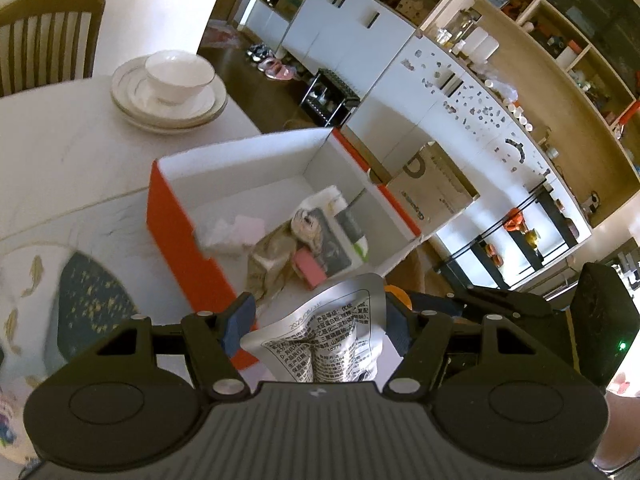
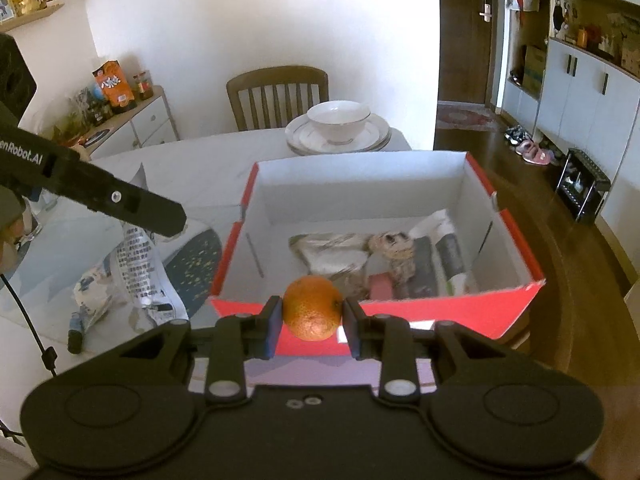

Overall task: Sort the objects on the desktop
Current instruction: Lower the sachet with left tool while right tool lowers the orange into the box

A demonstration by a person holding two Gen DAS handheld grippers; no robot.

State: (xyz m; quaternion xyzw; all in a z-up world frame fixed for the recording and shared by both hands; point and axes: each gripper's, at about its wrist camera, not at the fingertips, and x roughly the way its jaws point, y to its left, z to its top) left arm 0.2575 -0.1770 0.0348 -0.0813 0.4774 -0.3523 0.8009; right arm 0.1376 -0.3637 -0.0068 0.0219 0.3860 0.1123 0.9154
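A red box with white inside [image 1: 168, 216] [image 2: 400, 184] stands on the white table and holds several packets and a pink block. My left gripper [image 1: 320, 320] is shut on a silver foil pouch [image 1: 320, 344] printed with black text, held at the box's near corner; the pouch also shows in the right wrist view [image 2: 140, 264]. My right gripper [image 2: 310, 316] is shut on an orange [image 2: 312, 307], held at the box's near red wall. The right gripper also shows in the left wrist view [image 1: 472, 304].
A white cup on stacked plates [image 1: 172, 92] [image 2: 338, 128] sits at the table's far side, with a wooden chair [image 2: 278, 92] behind. A dark blue mat [image 2: 196, 264] lies left of the box. The table edge drops to the floor on the right.
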